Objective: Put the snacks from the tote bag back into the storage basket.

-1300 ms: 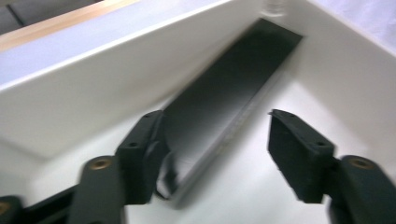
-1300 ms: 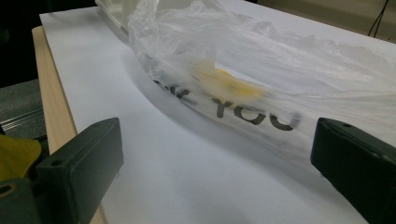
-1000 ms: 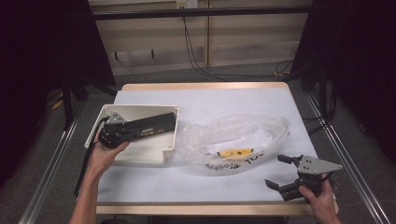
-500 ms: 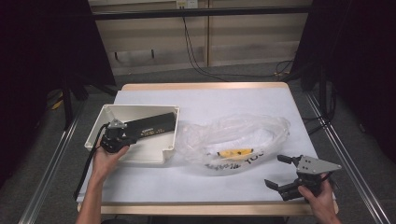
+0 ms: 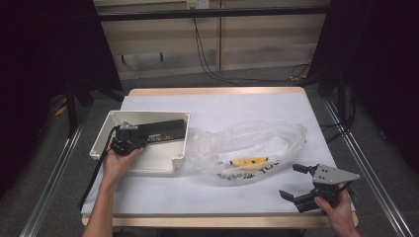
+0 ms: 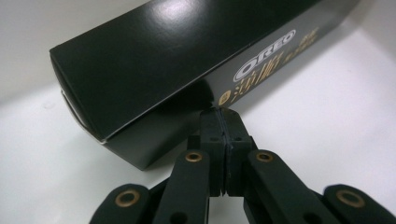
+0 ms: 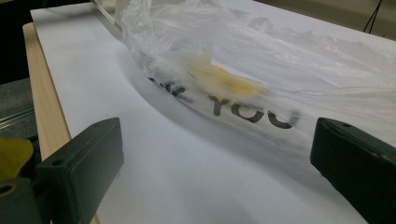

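Note:
A long black Oreo box (image 5: 160,130) (image 6: 163,60) lies slanted inside a white tray (image 5: 148,114) at the table's left. My left gripper (image 5: 140,140) (image 6: 223,112) is down in the tray, jaws pressed together, tips against the box's lower edge; nothing shows between the pads. A crumpled clear plastic bag (image 5: 252,140) (image 7: 280,56) with black lettering and a yellow item (image 5: 249,161) (image 7: 224,79) inside lies at the table's middle. My right gripper (image 5: 289,180) (image 7: 215,154) rests open near the front right edge, facing the bag, nothing between its fingers.
White paper (image 5: 247,106) covers the wooden table, with bare room behind the bag and in front of the tray. The wooden front edge (image 7: 39,107) runs close beside my right gripper. Metal rails flank both table sides.
My left hand and its gripper have sunk a little and shifted slightly right at the box in the tray. The right gripper and the bag have not moved.

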